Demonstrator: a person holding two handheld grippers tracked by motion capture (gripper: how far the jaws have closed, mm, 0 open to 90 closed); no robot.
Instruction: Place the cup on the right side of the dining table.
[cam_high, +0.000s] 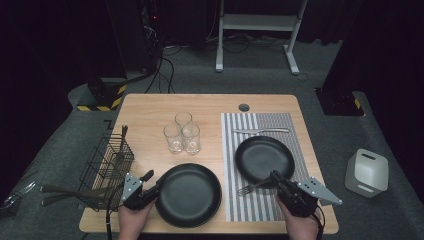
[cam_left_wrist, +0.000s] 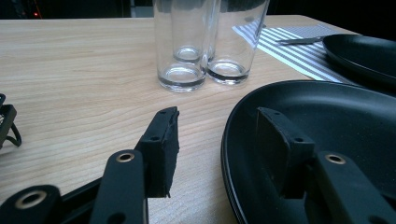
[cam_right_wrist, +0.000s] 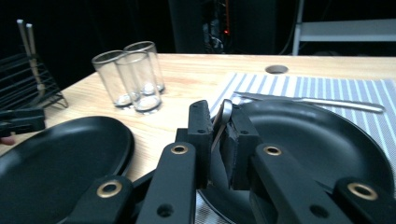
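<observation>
The right gripper (cam_high: 274, 179) clamps a fork (cam_high: 248, 189) at the near-left rim of the plate on the striped mat (cam_high: 280, 125). The left gripper (cam_left_wrist: 217, 135) stands released, straddling the other plate's (cam_high: 188, 194) rim. Count: 2 plates, 3 glasses (cam_high: 182, 134), 1 knife (cam_high: 261, 130).

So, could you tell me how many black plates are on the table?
2: one plate on the bare wood by the left gripper, the other plate on the striped placemat.
</observation>
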